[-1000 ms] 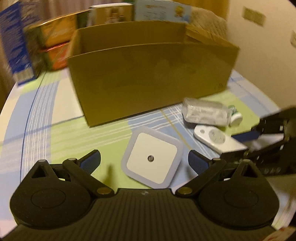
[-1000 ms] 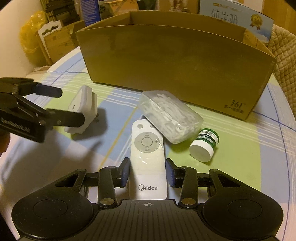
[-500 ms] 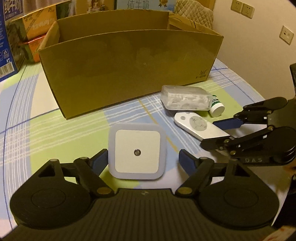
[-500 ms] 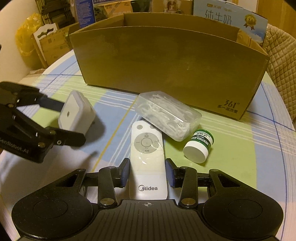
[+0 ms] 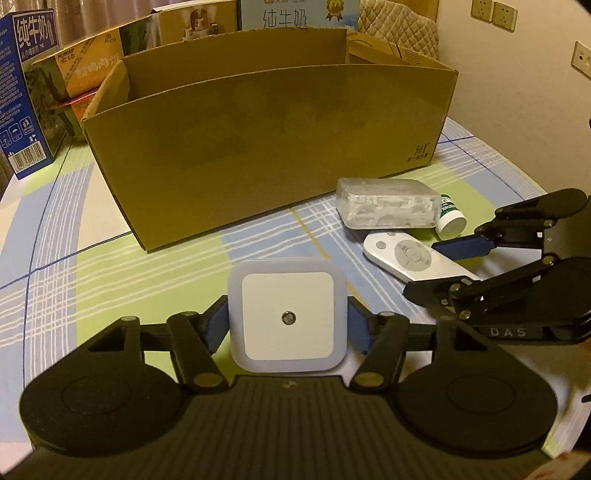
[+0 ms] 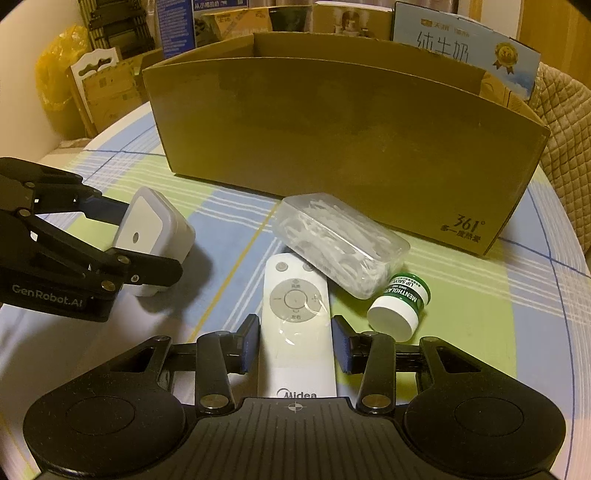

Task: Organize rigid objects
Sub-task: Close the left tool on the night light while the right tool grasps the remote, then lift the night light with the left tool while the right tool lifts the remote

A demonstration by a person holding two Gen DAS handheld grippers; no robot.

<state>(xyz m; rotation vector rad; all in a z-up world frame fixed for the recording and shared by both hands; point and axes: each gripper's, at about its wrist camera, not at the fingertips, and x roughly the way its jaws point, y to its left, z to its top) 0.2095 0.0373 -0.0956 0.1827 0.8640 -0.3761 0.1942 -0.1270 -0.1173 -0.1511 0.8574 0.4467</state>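
My left gripper point(image 5: 287, 325) is shut on a white square night light point(image 5: 288, 316), pads against both its sides; it also shows in the right wrist view point(image 6: 151, 236). My right gripper point(image 6: 294, 345) straddles a white Midea remote point(image 6: 295, 325) lying on the table, with small gaps between pads and remote; the remote also shows in the left wrist view point(image 5: 410, 258). A clear plastic box of floss picks point(image 6: 340, 240) and a small green-labelled lip-salve jar point(image 6: 400, 306) lie beside the remote. An open cardboard box point(image 6: 332, 140) stands behind them.
The round table has a checked blue-green cloth point(image 5: 110, 280). Milk cartons and other boxes point(image 5: 26, 96) stand behind the cardboard box. A quilted chair back point(image 6: 565, 122) is at the far right; a wall with sockets point(image 5: 495, 14) is to the right.
My left gripper closed from wide open onto the night light. My right gripper stayed around the remote, jaws about the same width.
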